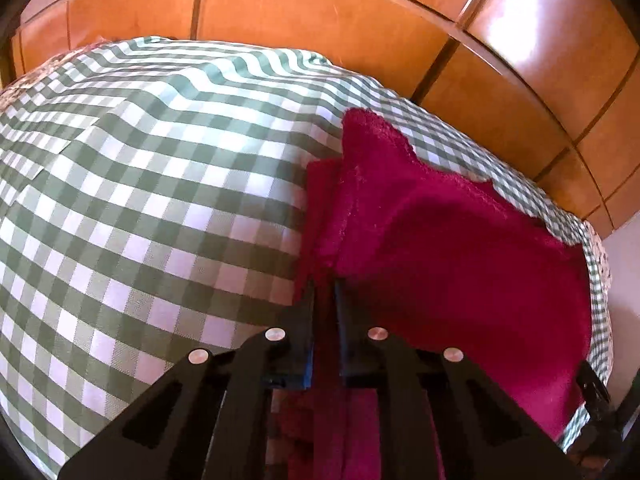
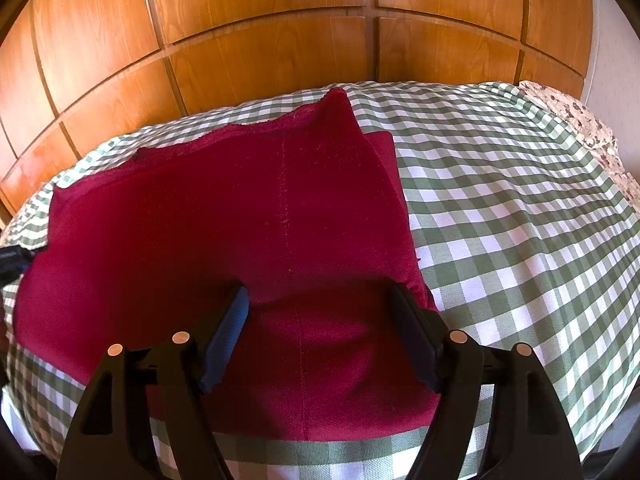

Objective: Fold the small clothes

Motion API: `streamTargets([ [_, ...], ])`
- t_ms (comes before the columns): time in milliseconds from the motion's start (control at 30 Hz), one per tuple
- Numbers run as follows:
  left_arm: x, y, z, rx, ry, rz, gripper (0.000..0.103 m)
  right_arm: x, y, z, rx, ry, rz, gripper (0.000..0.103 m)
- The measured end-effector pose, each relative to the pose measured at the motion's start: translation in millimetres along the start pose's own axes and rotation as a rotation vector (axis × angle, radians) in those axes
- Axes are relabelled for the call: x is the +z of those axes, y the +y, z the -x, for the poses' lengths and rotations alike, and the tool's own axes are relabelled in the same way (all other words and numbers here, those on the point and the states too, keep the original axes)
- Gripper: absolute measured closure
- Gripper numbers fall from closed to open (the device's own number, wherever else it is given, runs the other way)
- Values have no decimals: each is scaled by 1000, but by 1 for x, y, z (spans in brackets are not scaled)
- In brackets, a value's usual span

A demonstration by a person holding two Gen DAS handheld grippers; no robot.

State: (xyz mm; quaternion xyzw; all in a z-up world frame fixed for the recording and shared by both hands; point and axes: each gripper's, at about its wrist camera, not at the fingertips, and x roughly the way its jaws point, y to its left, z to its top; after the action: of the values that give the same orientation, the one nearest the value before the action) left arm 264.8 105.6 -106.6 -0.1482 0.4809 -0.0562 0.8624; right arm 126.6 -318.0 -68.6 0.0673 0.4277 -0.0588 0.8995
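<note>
- At the bottom centre of the left wrist view, our left gripper point(image 1: 323, 292) pinches the red garment point(image 1: 440, 248) edge, jaws narrow.
- Our right gripper point(image 2: 320, 300) hangs wide above it, empty.
- The garment lies on the checked cloth point(image 2: 500, 208); wooden panels point(image 2: 260, 40) fill the top.

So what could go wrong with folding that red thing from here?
1. The left hand-held gripper pinches only the edge of the red garment, so the fleecy fabric may slip out when lifted.
2. The right hand-held gripper is open above the garment and holds nothing, so the fold could come out crooked.
3. The checked cloth underneath might get dragged or pinched along with it.
</note>
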Motion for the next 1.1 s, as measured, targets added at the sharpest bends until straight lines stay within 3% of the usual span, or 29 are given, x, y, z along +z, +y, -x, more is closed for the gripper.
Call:
streamTargets([
  [33, 2, -1, 3, 5, 0, 7, 86, 0, 0, 0, 3, 1, 2, 30],
  [67, 3, -3, 8, 37, -8, 15, 71, 1, 0, 1, 7, 8, 9, 30],
  [100, 4, -3, 14, 57, -25, 19, 65, 3, -1, 3, 11, 18, 14, 30],
  [200, 2, -9, 42, 70, -106, -11, 65, 14, -1, 15, 51, 36, 0, 24],
  [300, -7, -22, 63, 94, -173, -70, 65, 27, 4, 28, 48, -25, 19, 23],
  [400, -16, -40, 71, 72, -200, -139, 65, 45, 8, 18, 70, -20, 9, 23],
  [533, -24, -59, 52, 79, -145, -220, 63, 69, 16, -16, 88, 24, 25, 23],
  [633, -25, -56, 27, 94, -53, -191, 62, 80, 7, -59, 15, 123, 3, 23],
  [700, -28, -59, 27, 97, -62, -197, 62, 83, -3, -70, 46, 122, -33, 21],
  [933, -32, -72, 42, 127, -84, -237, 47, 77, -4, -43, 63, 87, 29, 20],
  [1000, -32, -70, 46, 123, -94, -235, 45, 71, -14, -27, 70, 59, 0, 11],
  [1100, -34, -71, 50, 105, -96, -219, 45, 62, -34, -16, 82, 47, -94, 9],
])
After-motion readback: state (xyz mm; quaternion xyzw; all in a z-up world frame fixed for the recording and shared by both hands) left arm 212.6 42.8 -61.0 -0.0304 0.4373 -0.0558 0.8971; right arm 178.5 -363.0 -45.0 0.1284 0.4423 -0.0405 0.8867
